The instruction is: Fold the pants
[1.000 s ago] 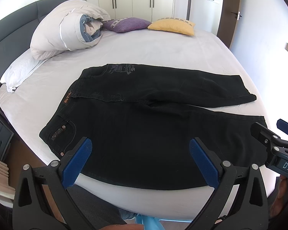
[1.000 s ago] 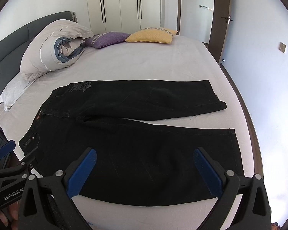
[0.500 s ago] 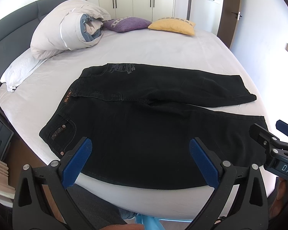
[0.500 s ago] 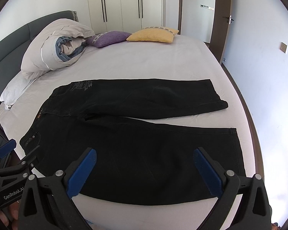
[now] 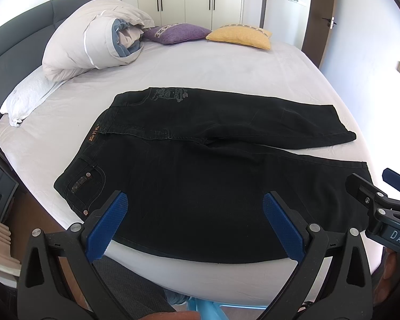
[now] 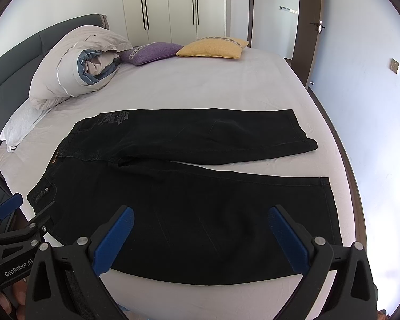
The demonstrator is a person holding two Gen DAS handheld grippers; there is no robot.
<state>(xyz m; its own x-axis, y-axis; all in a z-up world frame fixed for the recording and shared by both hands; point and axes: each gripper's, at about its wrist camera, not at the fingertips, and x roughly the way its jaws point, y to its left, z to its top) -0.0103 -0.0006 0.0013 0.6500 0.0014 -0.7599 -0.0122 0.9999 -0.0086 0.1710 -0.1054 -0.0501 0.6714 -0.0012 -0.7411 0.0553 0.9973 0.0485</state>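
Black pants [image 5: 200,176] [image 6: 189,202] lie flat on the bed, waistband to the left, both legs running right and spread apart at the cuffs. My left gripper [image 5: 196,213] hovers open above the near leg by the bed's front edge, nothing between its blue pads. My right gripper [image 6: 200,226] is open too, above the near leg further right, and empty. Each gripper shows at the edge of the other's view: the right gripper's fingers [image 5: 370,200] by the near cuff, the left gripper's fingers [image 6: 10,208] by the waistband corner.
On the white-sheeted bed [image 5: 226,72], a rolled duvet [image 5: 93,42] and a white pillow [image 5: 29,93] lie at the far left, with a purple cushion [image 5: 178,33] and a yellow cushion [image 5: 240,36] at the back. A dark headboard [image 5: 18,45] runs along the left. Wardrobes and a door stand behind.
Both views have barely shifted; the right gripper has crept slightly forward toward the pants. Both grippers stay open and the pants lie as before.
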